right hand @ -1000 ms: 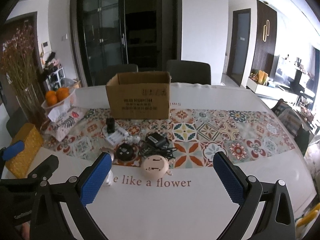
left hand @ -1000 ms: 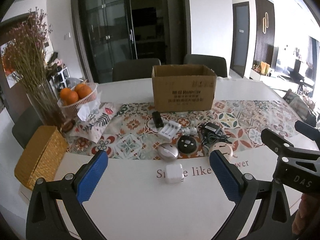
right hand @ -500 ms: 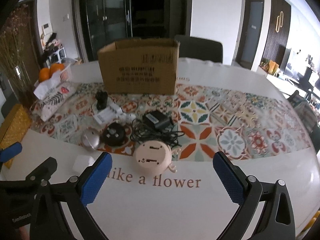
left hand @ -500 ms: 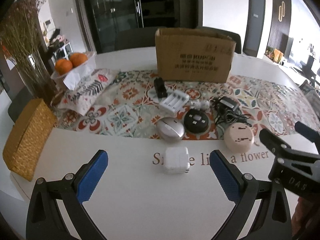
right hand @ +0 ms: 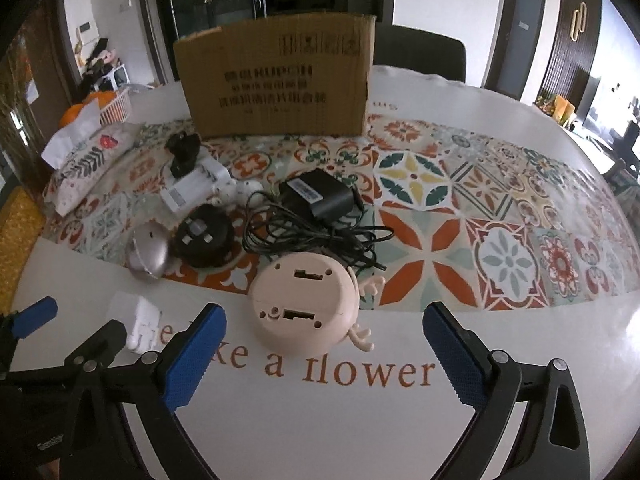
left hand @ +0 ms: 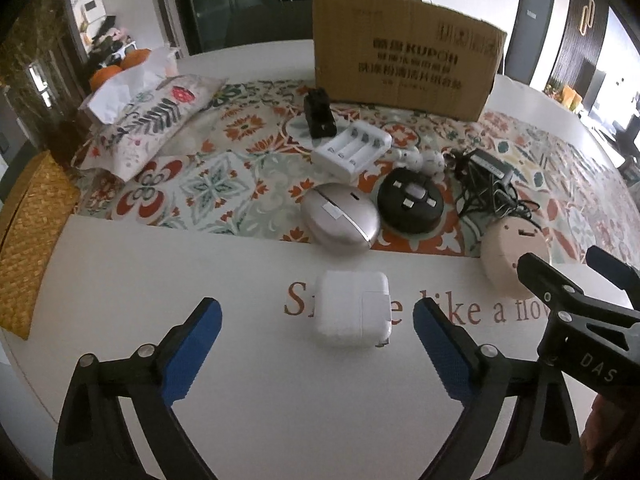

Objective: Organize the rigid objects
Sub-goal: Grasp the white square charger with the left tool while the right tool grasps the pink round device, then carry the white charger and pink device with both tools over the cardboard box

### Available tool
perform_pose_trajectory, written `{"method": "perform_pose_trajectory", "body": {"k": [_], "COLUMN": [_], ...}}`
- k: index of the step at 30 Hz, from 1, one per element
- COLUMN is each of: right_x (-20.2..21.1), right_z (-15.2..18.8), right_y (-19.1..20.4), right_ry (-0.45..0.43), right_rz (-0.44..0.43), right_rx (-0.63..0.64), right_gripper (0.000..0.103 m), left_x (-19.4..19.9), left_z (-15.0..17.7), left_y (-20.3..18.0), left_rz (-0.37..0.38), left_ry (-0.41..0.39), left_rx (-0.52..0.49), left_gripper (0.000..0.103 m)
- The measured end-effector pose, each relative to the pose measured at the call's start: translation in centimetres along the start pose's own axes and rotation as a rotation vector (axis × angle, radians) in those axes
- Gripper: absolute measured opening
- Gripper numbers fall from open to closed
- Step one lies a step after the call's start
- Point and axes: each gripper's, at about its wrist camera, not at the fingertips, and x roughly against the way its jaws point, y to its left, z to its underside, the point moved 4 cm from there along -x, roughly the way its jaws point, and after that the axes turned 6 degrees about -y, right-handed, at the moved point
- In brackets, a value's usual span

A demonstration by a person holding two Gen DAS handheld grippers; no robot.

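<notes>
My left gripper (left hand: 316,344) is open and empty, its blue pads either side of a white square charger (left hand: 352,308) lying just ahead on the white table. My right gripper (right hand: 324,344) is open and empty, with a pink round device (right hand: 304,304) lying just ahead between its pads. Further back lie a silver oval case (left hand: 340,220), a black round plug (left hand: 410,202), a white battery charger (left hand: 352,148), a small black adapter (left hand: 318,114) and a black power brick with cable (right hand: 316,196). An open cardboard box (left hand: 404,72) stands behind them.
A patterned runner (right hand: 500,208) crosses the table. A floral tissue pouch (left hand: 156,120), a basket of oranges (right hand: 100,106) and a woven yellow box (left hand: 28,240) stand at the left. Chairs stand behind the table. The right gripper shows at the right edge of the left wrist view (left hand: 580,308).
Both grippers have moved forward and down toward the table. The white charger now sits between the left pads and the pink device between the right pads. Both stay open.
</notes>
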Motion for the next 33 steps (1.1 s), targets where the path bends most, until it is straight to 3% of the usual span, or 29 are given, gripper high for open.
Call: {"method": "perform_pose_trajectory", "body": {"k": [5, 13, 21, 26, 33], "right_x": [-1.6, -3.7, -4.6, -4.7, -3.9], "right_z": [0.1, 0.2, 0.4, 0.4, 0.8], "right_y": [0.0, 0.2, 0.9, 1.0, 0.9], "right_ry": [0.034, 0.086, 0.103, 0.107, 0.109], "right_rz": [-0.018, -0.051, -0.066, -0.068, -0.06], "right_rx": [-0.014, -0.028, -0.018, -0.026, -0.039], "right_gripper": [0.096, 0.093, 0.079, 0.079, 0.079], "left_x": [-1.4, -3.4, -4.2, -4.0, -3.5], "left_z": [-0.1, 0.3, 0.3, 0.3, 0.4], "left_y": [-0.1, -1.0, -0.7, -0.9, -0.8], "left_rz": [0.017, 0.037, 0.054, 0.076, 0.09], "left_ry": [0.029, 0.087, 0.102, 0.097, 0.098], "left_rx": [0.003, -0.027, -0.02, -0.033, -0.045], "left_gripper": [0.094, 0.082, 0.061, 0.045, 0.045]}}
